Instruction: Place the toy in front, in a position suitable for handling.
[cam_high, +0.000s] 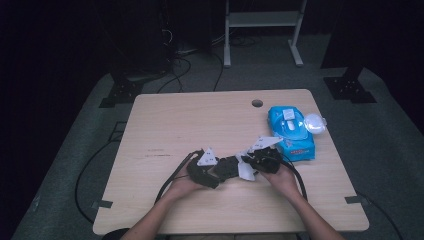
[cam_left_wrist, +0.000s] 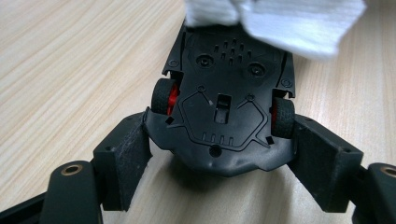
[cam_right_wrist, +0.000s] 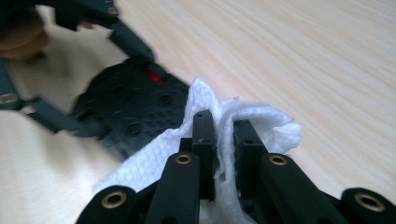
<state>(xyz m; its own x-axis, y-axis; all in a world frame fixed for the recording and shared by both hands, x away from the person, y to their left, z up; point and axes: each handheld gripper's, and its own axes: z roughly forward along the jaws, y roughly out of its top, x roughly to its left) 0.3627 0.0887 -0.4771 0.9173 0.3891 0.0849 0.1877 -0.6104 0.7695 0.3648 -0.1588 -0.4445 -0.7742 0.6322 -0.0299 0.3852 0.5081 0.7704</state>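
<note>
One black plastic toy car (cam_left_wrist: 223, 116) lies belly-up near the middle of the pale wood-grain worktop (cam_high: 175, 125), its moulded underside showing two ribbed rubber wheels on red hubs. The left hand-held gripper (cam_left_wrist: 219, 158) clamps its sides. One white, dimpled wipe (cam_right_wrist: 243, 126) touches the car's far end, pinched in the right hand-held gripper (cam_right_wrist: 223, 140). One glossy blue wipes pack (cam_high: 291, 131) sits at the right.

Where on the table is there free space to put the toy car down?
The table is bare on its whole left half and far middle, up to the round hole. The right side is crowded by the blue wipes pack; the near middle holds both grippers, the toy car and the white wipe.
</note>
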